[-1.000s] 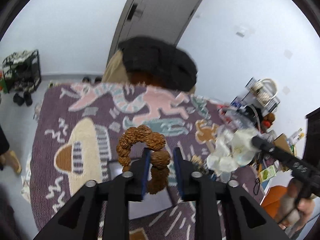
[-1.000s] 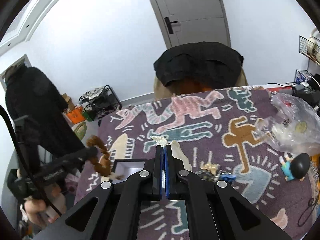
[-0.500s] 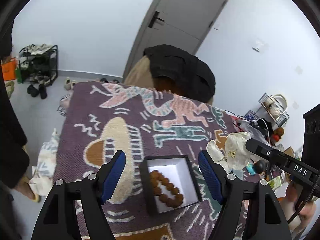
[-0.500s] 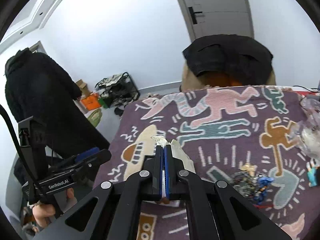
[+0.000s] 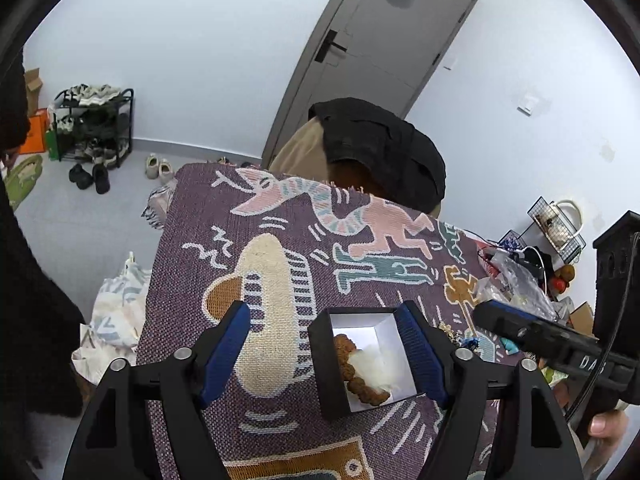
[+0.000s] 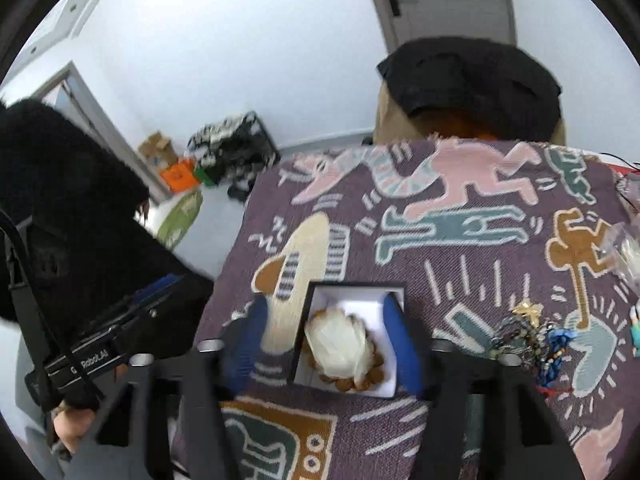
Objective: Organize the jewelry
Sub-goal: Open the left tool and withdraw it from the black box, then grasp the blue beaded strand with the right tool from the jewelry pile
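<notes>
A small black box (image 5: 320,364) with a white inside (image 6: 360,304) stands on the patterned purple cloth. A brown bead bracelet (image 5: 352,368) lies in it, with a crumpled white wad (image 6: 340,344) on top. My left gripper (image 5: 324,350) hovers over the box, its blue pads (image 5: 226,348) wide apart and still opening, gripping nothing. My right gripper (image 6: 324,340) hangs above the same box with its jaws opening. The wad lies below them, and the pads do not press on it. Each tool shows at the edge of the other's view.
A tangled pile of loose jewelry (image 6: 528,340) lies right of the box, with a clear plastic bag (image 5: 516,280) beyond it. A chair draped in a black garment (image 5: 380,152) stands at the table's far edge. A person in black (image 6: 60,200) is at the left.
My left gripper let the bead bracelet go into the box and spread wide. My right gripper, shut on the white wad until now, has opened, and the wad lies on the bracelet.
</notes>
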A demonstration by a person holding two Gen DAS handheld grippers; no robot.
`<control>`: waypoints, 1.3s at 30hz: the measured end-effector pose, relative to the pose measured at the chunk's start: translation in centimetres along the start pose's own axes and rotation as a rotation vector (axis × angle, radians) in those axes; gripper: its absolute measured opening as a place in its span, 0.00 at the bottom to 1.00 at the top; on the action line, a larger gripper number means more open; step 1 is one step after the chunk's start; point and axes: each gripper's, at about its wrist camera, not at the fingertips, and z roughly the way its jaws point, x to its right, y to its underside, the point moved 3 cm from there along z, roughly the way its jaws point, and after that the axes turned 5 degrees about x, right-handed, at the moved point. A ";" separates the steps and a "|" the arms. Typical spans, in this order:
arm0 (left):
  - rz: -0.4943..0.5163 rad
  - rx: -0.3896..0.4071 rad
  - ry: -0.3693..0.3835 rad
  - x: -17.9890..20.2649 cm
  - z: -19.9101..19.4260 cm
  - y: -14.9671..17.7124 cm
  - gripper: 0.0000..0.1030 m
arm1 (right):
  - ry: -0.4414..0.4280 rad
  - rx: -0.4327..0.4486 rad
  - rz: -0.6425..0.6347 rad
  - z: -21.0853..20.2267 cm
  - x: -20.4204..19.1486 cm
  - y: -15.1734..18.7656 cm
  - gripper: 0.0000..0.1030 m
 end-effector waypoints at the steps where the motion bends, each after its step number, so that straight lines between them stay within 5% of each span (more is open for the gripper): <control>1: 0.003 0.005 0.001 0.2 -0.1 0.0 0.84 | 0.015 0.017 -0.001 -0.6 0.4 0.0 0.62; 13: 0.094 -0.008 0.067 6.6 1.0 1.0 0.89 | 0.073 0.089 0.078 -5.6 6.3 1.1 0.62; 29: 0.269 -0.139 0.159 17.2 6.8 5.3 0.89 | 0.203 0.130 0.218 -9.0 17.1 5.0 0.62; 39: 0.317 -0.261 0.155 20.3 11.8 8.1 0.65 | 0.259 0.080 0.304 -8.2 22.3 7.8 0.62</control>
